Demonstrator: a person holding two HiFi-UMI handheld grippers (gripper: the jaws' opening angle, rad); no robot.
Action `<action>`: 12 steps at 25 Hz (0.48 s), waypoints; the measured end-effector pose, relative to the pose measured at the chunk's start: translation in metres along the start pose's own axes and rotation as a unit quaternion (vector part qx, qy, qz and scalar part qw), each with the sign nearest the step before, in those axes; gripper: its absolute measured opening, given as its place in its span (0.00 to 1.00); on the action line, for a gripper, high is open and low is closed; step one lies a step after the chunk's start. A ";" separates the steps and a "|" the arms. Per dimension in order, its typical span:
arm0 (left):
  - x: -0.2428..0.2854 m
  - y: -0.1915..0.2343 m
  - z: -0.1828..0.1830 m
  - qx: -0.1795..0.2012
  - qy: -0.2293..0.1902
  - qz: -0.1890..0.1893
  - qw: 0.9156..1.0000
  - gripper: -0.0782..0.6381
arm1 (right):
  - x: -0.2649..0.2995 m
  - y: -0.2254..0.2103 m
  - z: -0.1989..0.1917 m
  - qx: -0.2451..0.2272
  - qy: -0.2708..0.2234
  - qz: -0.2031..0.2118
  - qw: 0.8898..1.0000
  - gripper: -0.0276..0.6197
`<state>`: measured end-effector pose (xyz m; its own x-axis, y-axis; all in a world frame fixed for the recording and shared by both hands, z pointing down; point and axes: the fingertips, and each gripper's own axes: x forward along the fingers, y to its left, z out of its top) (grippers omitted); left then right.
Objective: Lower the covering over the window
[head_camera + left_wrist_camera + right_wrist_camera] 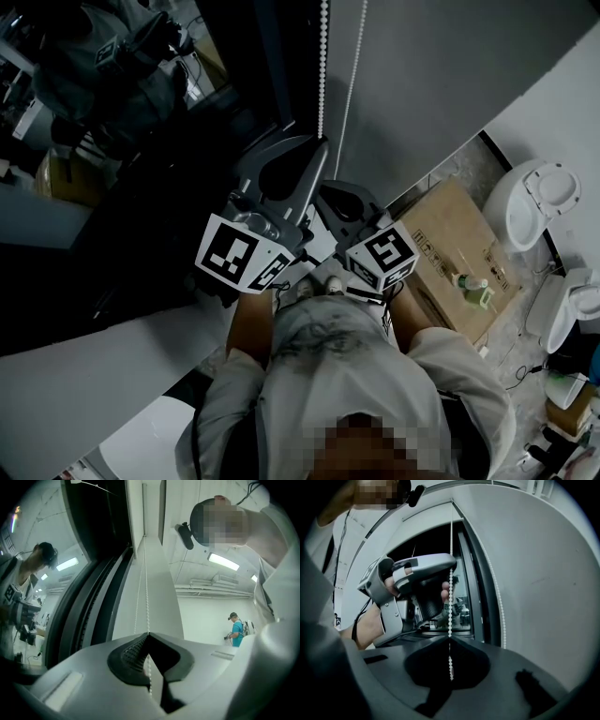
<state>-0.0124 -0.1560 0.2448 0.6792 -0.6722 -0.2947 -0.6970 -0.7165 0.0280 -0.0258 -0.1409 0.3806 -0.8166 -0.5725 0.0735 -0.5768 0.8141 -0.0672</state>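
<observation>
Left gripper point(149, 633) held just above right gripper point(450, 638) at the window point(141, 141), both reaching forward, fingers of each clenched on the bead chain point(451, 536) hanging beside the frame point(480, 597) (covering's lower edge can't be made out).

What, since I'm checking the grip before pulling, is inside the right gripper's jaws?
The bead chain runs into the right gripper, whose jaws are shut on it. A few beads show in the hollow behind the tips. The pinched stretch itself is hidden.
</observation>
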 end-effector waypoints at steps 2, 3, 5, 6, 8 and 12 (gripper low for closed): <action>-0.001 0.000 0.000 0.004 0.000 0.002 1.000 0.12 | 0.000 -0.001 0.001 -0.008 0.002 -0.005 1.000 0.07; -0.001 0.000 0.000 0.004 0.000 0.003 1.000 0.12 | -0.001 0.000 0.000 -0.012 0.005 -0.006 1.000 0.07; -0.003 0.002 0.000 0.006 0.001 0.007 1.000 0.12 | -0.002 0.001 -0.003 -0.016 0.011 -0.006 1.000 0.07; -0.004 0.004 -0.002 0.007 0.005 0.010 1.000 0.12 | -0.002 0.001 -0.003 -0.017 0.012 -0.006 1.000 0.07; -0.005 0.009 -0.012 0.005 0.017 0.015 1.000 0.12 | -0.005 0.000 0.000 -0.018 0.009 -0.006 1.000 0.12; -0.012 0.015 -0.033 -0.012 0.036 0.027 0.999 0.12 | -0.011 0.000 0.011 -0.024 -0.003 -0.007 1.000 0.20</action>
<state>-0.0234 -0.1645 0.2805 0.6566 -0.7205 -0.2231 -0.7273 -0.6832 0.0656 -0.0174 -0.1360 0.3692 -0.8089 -0.5841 0.0673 -0.5863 0.8099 -0.0175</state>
